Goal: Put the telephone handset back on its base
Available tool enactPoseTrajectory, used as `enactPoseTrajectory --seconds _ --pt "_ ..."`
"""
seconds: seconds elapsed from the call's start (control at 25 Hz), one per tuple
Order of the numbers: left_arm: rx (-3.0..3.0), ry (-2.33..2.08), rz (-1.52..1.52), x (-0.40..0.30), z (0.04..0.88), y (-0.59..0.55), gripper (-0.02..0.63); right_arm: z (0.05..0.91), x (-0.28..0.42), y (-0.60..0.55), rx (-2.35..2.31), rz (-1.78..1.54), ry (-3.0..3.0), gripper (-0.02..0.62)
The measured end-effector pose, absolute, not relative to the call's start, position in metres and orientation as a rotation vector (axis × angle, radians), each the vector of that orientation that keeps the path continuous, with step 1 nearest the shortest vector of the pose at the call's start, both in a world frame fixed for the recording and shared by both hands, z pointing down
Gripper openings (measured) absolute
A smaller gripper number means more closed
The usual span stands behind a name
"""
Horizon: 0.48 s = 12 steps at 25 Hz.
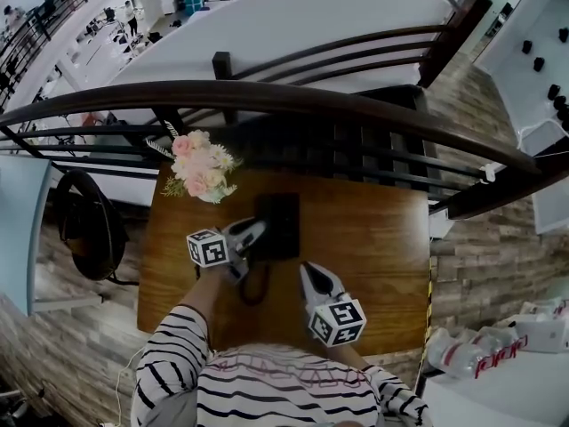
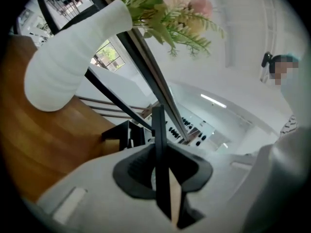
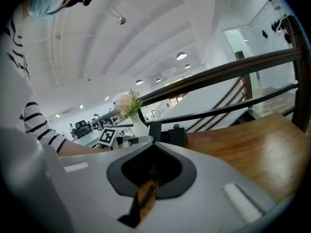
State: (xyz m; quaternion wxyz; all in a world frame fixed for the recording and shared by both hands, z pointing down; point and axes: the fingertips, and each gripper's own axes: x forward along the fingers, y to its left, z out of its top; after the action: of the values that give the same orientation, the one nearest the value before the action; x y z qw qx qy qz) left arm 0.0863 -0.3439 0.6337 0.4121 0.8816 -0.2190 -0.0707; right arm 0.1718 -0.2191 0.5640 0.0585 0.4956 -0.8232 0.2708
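Left gripper (image 1: 256, 229) is clamped on the handset (image 2: 158, 149), right at the left side of the base (image 1: 283, 225) near the tabletop's (image 1: 373, 238) back edge. It looks like stiff, lightish, slick plastic, so I'd grip mid-handle and watch for tug from the cord (image 1: 254, 290). Right gripper (image 1: 309, 270) is closed and empty.

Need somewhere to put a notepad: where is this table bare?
The widest bare patch is the table's right half, between the telephone base and the right edge. A narrower strip runs along the left edge, below the flower vase. The middle is crowded: base, cord, the left claw gripping the handset, and the right claw.
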Motion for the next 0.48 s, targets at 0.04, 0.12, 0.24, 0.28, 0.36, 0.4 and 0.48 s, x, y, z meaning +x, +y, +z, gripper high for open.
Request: enactPoseTrajectory --seconds 0.04,0.12,0.24,0.28,0.36,0.4,0.48 --pt "2.211 -0.548 -0.172 0.088 0.637 -0.346 0.072 0.566 0.173 -0.221 1.499 0.825 -2.49 0.0" --pt "2.199 -0.54 -0.164 0.091 0.645 -0.35 0.072 0.571 0.174 -0.225 1.493 0.831 -2.486 0.0" --pt "2.176 -0.528 -0.174 0.096 0.653 -0.356 0.072 0.576 0.175 -0.23 1.476 0.838 -2.484 0.0" --pt "2.165 -0.524 -0.183 0.097 0.655 -0.359 0.072 0.578 0.174 -0.232 1.47 0.841 -2.483 0.0" --pt "2.142 -0.518 -0.197 0.096 0.66 -0.363 0.072 0.581 0.173 -0.235 1.46 0.846 -2.481 0.0" --pt "2.133 -0.514 -0.201 0.096 0.662 -0.364 0.072 0.583 0.172 -0.237 1.457 0.848 -2.479 0.0" --pt "2.122 -0.507 -0.206 0.095 0.666 -0.366 0.072 0.585 0.172 -0.239 1.455 0.851 -2.475 0.0"
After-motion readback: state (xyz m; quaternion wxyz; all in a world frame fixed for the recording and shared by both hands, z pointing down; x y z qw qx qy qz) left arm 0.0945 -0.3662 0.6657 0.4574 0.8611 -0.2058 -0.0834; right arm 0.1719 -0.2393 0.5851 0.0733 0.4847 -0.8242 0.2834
